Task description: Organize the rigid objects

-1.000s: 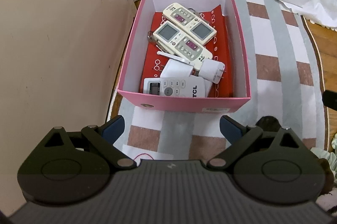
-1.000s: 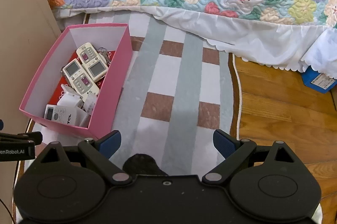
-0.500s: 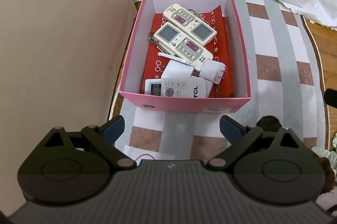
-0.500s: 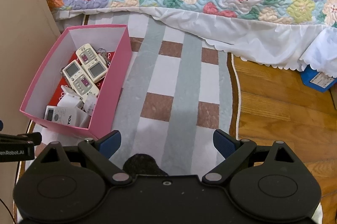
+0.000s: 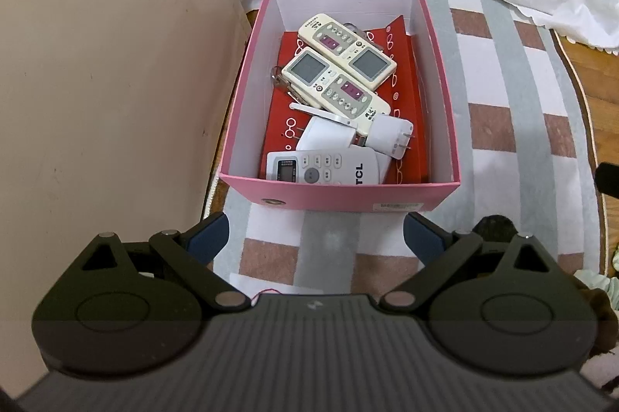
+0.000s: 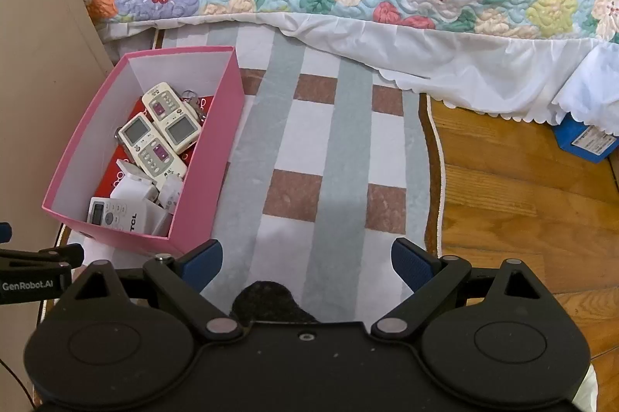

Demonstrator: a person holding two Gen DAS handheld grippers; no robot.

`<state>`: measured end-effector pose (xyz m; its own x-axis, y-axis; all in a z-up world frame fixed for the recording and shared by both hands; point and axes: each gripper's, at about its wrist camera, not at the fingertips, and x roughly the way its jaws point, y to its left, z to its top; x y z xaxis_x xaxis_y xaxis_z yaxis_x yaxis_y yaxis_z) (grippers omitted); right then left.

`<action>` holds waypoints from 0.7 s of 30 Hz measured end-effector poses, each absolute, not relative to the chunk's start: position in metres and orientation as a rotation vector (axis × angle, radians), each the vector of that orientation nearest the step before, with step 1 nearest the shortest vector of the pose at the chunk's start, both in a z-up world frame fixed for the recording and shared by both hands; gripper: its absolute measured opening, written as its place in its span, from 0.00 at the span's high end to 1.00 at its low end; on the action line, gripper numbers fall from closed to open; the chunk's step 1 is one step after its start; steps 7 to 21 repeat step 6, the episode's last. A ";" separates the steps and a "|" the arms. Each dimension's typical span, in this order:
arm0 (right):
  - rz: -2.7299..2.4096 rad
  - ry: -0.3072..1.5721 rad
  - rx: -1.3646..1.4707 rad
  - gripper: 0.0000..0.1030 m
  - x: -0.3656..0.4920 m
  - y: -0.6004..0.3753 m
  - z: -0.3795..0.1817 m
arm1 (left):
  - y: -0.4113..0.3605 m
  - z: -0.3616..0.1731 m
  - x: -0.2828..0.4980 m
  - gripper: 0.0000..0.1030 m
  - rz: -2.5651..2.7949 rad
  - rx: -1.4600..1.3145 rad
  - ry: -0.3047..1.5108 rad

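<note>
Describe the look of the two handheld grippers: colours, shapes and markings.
The left gripper has a matte black body with round discs, angled black link arms on silver pivot pins, blue finger pads and a ribbed grey top. The right gripper is alike, with a smooth black top. White "GenRobot.AI" lettering marks a black part at the right view's left edge.

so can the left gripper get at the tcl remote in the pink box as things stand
Probably yes. The left gripper is open and empty, just short of the pink box. The TCL remote lies on top with nothing over it, though it sits tight against the near wall, so coming down from above looks easiest.
</note>
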<state>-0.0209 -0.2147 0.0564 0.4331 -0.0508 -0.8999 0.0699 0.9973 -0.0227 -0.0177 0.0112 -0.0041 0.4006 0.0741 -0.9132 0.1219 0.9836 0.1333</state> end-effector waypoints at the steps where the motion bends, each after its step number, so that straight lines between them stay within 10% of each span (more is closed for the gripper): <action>1: -0.075 1.121 0.019 0.06 -0.021 -0.215 0.056 | 0.012 -0.004 -0.017 0.05 -0.031 0.187 1.161; 21: -0.074 1.123 0.016 0.06 -0.022 -0.215 0.056 | 0.011 -0.003 -0.018 0.05 -0.040 0.182 1.160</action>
